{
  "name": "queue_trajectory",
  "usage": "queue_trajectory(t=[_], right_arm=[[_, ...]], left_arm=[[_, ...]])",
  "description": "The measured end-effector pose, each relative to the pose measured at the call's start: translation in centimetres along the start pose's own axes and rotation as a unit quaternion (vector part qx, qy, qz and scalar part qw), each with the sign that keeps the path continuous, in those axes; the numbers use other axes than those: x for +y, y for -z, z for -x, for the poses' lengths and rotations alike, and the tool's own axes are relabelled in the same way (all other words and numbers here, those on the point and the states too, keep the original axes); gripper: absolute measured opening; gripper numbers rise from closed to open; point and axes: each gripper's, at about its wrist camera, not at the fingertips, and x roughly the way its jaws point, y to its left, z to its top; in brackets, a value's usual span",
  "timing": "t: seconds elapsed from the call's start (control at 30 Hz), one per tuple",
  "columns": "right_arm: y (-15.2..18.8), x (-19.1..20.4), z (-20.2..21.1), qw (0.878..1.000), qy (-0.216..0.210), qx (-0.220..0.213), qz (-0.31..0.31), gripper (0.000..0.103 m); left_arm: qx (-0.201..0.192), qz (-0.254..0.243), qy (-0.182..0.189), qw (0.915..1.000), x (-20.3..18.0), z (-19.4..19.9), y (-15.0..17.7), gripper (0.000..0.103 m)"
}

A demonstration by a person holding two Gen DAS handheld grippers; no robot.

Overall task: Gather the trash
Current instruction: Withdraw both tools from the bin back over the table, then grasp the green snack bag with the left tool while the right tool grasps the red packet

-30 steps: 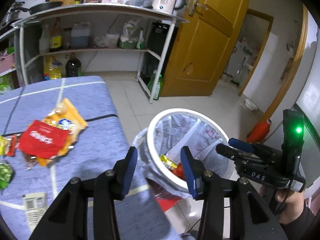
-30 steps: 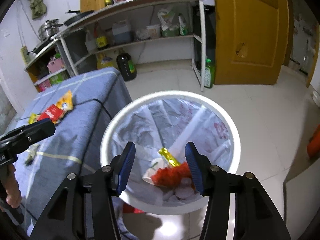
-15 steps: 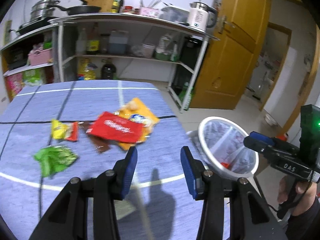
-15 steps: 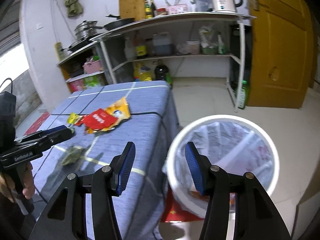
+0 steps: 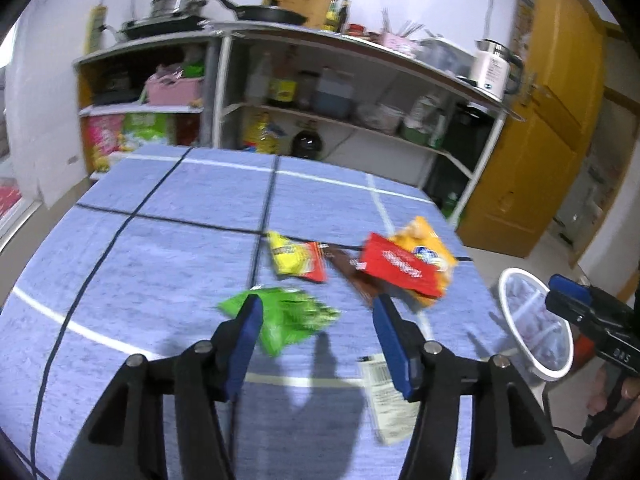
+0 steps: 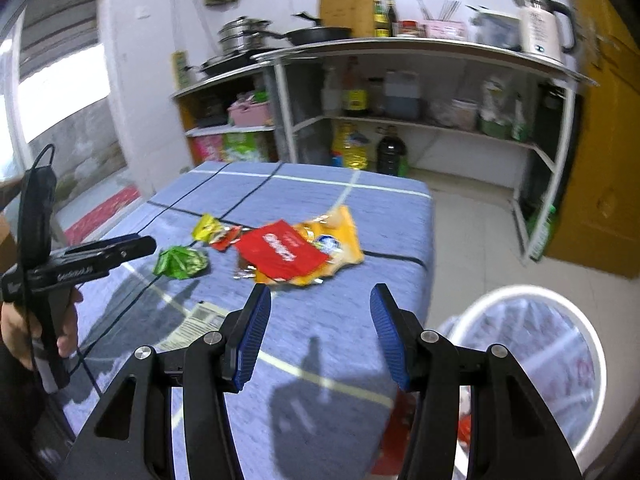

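Observation:
Several wrappers lie on the blue-clothed table [image 5: 160, 240]: a green wrapper [image 5: 284, 320], a yellow-and-red one [image 5: 296, 260], a red packet [image 5: 396, 268] on an orange packet [image 5: 428, 248], and a white label [image 5: 386, 396]. My left gripper [image 5: 316, 306] hangs above the green wrapper, jaws opening, touching nothing. My right gripper [image 6: 320, 292] stands open and empty over the table's near edge, short of the red packet [image 6: 280, 252] and orange packet [image 6: 340, 236]. The white bag-lined trash bin [image 6: 592, 340] stands on the floor to the right of the table.
Metal shelves [image 6: 400, 124] with bottles, pans and a kettle [image 6: 540, 28] line the back wall. A yellow door [image 5: 540, 140] is at the right. A hand [image 6: 64, 332] holds the left gripper [image 6: 120, 252] above the green wrapper [image 6: 180, 262].
Both views have swung left from the bin to the table, so the wrappers now lie ahead. The left jaws stand wider apart than before. The right jaws are unchanged.

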Motion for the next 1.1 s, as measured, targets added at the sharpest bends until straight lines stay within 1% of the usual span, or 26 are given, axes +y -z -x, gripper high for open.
queue_trajectory(t=[0.17,0.3,0.43,0.63,0.8,0.87,0.9,0.97,1.0,1.1], right_arm=[[-0.8,1.8,-2.7,0.999,-0.018,0.014,0.032,0.053],[-1.3,3.1,-5.1,0.997,-0.031,0.026,0.061,0.053],[-1.9,4.1,-7.1,0.995,-0.038,0.037,0.090,0.053],[-2.5,4.4,-10.1,0.992,-0.040,0.054,0.104,0.053],[-2.6,5.4,-12.2,0.989,-0.042,0.073,0.123,0.053],[-2.5,6.0,-13.0,0.986,-0.040,0.081,0.137,0.053],[-2.4,6.3,-13.4,0.985,-0.038,0.086,0.143,0.053],[-2.1,6.7,-14.1,0.983,-0.024,0.096,0.153,0.053],[-2.0,6.8,-14.5,0.982,-0.017,0.101,0.156,0.053],[-2.0,6.4,-15.4,0.983,-0.002,0.115,0.145,0.053]], left_arm=[[0.029,0.024,-0.023,0.9990,2.5,-2.1,0.4,0.062],[0.049,0.033,-0.026,0.9979,3.2,-3.5,0.5,0.062],[0.067,0.047,-0.015,0.9965,3.4,-4.6,0.5,0.063],[0.079,0.053,-0.005,0.9954,3.2,-5.8,0.4,0.064],[0.074,0.041,-0.014,0.9963,2.6,-6.1,0.4,0.063],[0.074,0.029,-0.018,0.9967,2.2,-6.1,0.5,0.052],[0.073,0.025,-0.018,0.9968,2.0,-6.1,0.5,0.049],[0.074,0.019,-0.018,0.9970,1.8,-6.1,0.6,0.040],[0.076,0.018,-0.016,0.9968,1.8,-6.2,0.6,0.039],[0.078,0.019,-0.007,0.9967,1.9,-6.2,0.5,0.030]])
